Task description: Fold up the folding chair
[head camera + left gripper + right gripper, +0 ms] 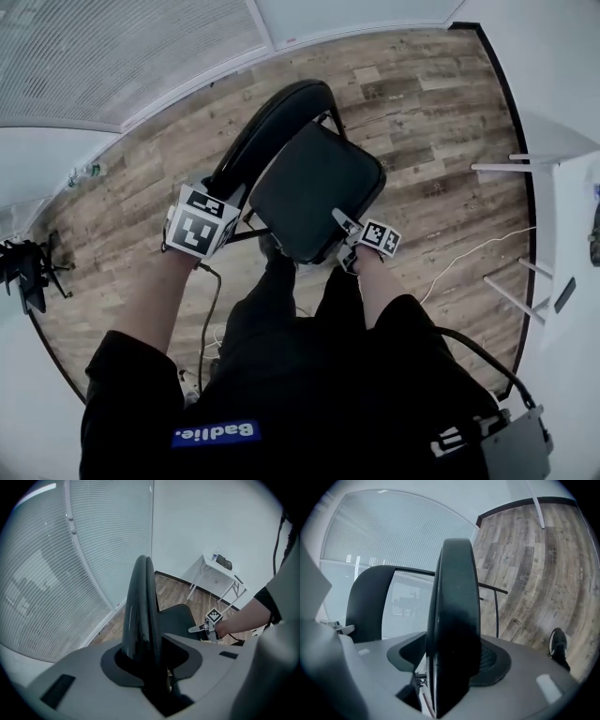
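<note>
Head view: both forearms reach down to the black padded folding chair (309,178) over the wood-plank floor (441,122). Left gripper view: left claw (150,667) clamps its glossy curved backrest (140,611). Right gripper view: right claw (450,667) clamps its matte seat edge (454,611).

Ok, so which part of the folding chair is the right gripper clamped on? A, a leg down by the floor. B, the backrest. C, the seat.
C: in the right gripper view the padded seat fills the gap between the jaws. The head view shows the right gripper at the seat's near edge, with the left gripper on the backrest.
</note>
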`<state>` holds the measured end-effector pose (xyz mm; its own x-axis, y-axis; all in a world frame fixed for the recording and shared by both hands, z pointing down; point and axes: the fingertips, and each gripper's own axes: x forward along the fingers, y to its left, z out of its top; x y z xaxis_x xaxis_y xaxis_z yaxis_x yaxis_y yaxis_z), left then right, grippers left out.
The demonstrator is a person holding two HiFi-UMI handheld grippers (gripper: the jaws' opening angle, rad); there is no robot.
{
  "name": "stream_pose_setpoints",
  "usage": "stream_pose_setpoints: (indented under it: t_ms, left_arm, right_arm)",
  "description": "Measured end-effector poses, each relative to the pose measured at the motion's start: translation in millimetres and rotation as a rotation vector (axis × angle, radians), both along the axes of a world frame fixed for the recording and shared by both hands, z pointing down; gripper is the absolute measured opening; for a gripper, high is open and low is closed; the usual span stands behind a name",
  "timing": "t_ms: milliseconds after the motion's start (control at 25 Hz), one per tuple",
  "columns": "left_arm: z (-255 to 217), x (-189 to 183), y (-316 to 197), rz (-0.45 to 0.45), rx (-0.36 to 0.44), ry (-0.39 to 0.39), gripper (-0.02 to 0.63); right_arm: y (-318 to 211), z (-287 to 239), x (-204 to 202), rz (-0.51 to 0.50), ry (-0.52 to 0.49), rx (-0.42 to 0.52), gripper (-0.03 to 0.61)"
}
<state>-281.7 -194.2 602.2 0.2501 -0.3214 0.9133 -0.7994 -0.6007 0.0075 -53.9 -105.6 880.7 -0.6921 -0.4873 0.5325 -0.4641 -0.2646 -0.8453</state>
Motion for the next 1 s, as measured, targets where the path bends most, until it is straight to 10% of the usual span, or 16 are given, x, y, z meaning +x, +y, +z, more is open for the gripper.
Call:
stream_pose_setpoints:
  t_ms: [1000]
  left_arm:
    - [-63.3,49.6,13.2,0.017,0.008,0.131,0.077]
  right_arm:
    - [-93.9,-129.8,-134.5,-0.132,0.024,-0.017,0.216]
